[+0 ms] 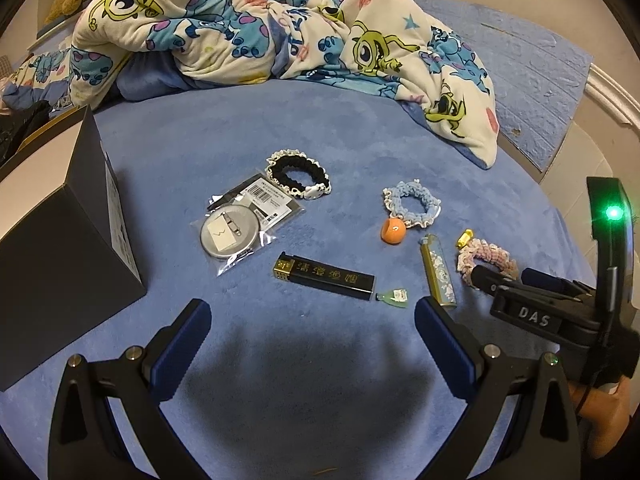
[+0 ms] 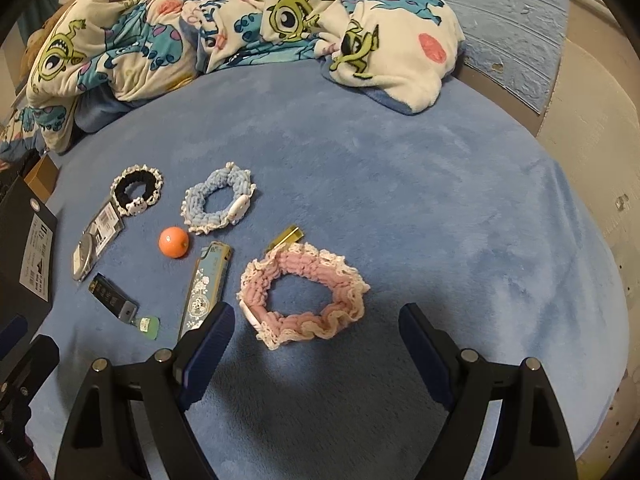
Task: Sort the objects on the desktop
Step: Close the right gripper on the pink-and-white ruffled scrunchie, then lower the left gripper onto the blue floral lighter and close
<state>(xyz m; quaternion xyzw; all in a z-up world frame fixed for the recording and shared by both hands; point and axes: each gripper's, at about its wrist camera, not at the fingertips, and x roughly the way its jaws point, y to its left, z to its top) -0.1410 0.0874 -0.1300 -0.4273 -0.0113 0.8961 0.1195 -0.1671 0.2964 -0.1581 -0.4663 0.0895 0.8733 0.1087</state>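
Small objects lie on a blue bedspread (image 1: 280, 128). A black scrunchie (image 1: 298, 174) (image 2: 137, 190), a blue scrunchie (image 1: 412, 202) (image 2: 218, 204) and a pink scrunchie (image 2: 304, 294) (image 1: 486, 260) lie apart. An orange ball (image 1: 393, 231) (image 2: 173, 242), a black lighter (image 1: 326, 277) (image 2: 114, 296), a patterned blue lighter (image 1: 437, 270) (image 2: 206, 284), a bagged round badge (image 1: 236, 226) and a small green charm (image 1: 394, 296) lie among them. My left gripper (image 1: 312, 320) is open just short of the black lighter. My right gripper (image 2: 316, 320) is open, its jaws either side of the pink scrunchie's near edge.
A dark box (image 1: 60, 216) stands at the left. A crumpled cartoon blanket (image 1: 280, 28) lies behind the objects. A small yellow piece (image 1: 464, 238) lies by the pink scrunchie. The bed edge and a pale wall (image 2: 592, 160) are to the right.
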